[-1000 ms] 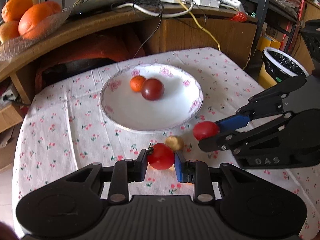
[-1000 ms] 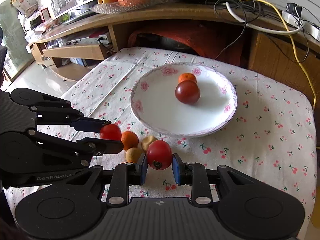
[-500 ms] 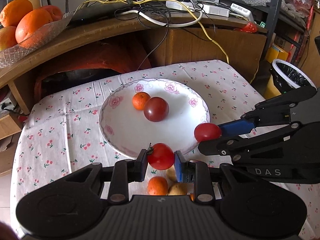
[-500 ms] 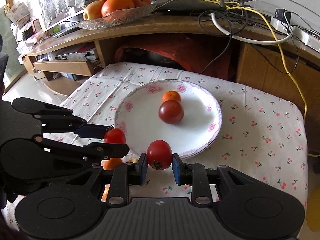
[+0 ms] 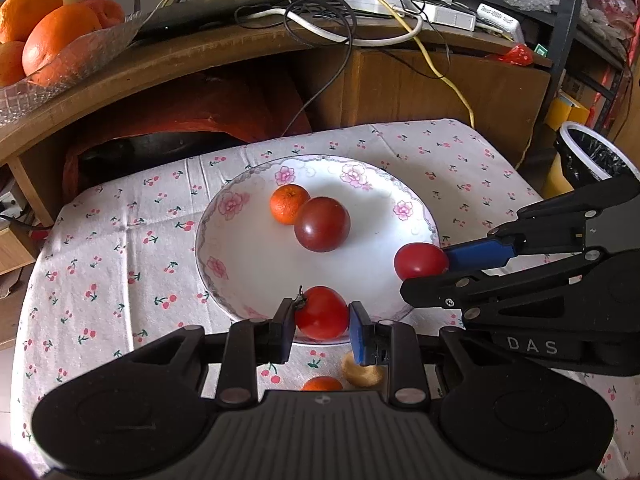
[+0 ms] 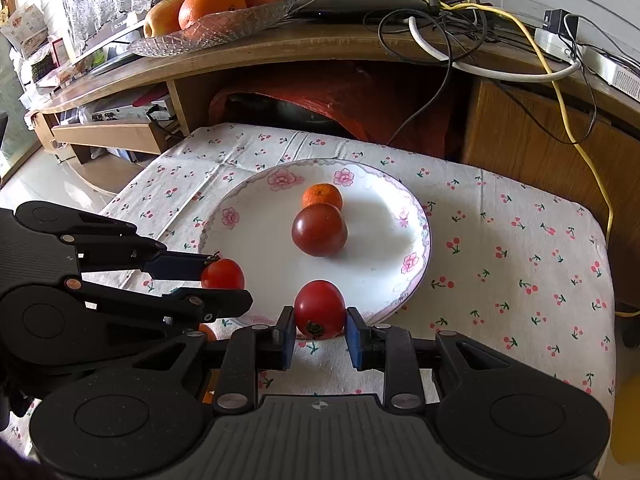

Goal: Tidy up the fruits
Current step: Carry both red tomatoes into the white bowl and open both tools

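I am holding a red tomato (image 5: 321,313) in the left gripper (image 5: 321,326), jaws clamped on it, and another tomato (image 6: 319,309) in the right gripper (image 6: 319,330), gripped likewise. Both have been travelling forward off the cloth and are now hanging over the near rim of the flowered plate (image 5: 224,204), so I judge the release is coming next. Just below my left jaws, a small orange fruit (image 5: 322,383) and a pale yellow one (image 5: 362,372) are still waiting on the bench. Further in, a dark tomato (image 5: 322,224) and a small mandarin (image 5: 289,204) are sitting touching mid-plate, crowding my drop spots. Beyond, a glass dish of oranges (image 6: 216,28) is resting on the shelf.
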### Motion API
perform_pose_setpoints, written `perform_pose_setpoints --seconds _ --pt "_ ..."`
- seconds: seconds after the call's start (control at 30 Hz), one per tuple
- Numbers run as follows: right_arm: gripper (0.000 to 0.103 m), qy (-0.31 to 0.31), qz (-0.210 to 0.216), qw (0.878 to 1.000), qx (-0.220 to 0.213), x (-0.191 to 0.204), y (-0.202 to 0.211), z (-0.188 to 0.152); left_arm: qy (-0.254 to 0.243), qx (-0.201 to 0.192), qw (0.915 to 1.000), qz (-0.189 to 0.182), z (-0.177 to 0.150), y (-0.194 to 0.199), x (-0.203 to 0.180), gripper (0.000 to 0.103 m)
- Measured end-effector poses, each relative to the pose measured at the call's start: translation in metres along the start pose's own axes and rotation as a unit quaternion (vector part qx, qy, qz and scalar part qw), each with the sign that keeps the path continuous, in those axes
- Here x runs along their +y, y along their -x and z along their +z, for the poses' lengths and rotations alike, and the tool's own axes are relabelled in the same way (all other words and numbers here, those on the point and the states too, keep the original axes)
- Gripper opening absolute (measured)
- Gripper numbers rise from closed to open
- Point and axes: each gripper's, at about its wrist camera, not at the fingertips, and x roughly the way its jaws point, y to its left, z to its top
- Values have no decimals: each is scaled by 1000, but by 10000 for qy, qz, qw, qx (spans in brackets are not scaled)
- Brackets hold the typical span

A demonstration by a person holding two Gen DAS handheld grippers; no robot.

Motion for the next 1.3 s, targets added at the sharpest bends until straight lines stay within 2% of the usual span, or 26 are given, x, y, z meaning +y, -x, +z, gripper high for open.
perform_pose_setpoints --seconds 1.0,1.3 --pt "27 44 -99 9999 -72 2 -6 3 39 31 9999 139 0 -5 3 37" --pt "28 17 -117 9999 -107 2 -3 3 62 2 9998 169 -1 -2 4 40"
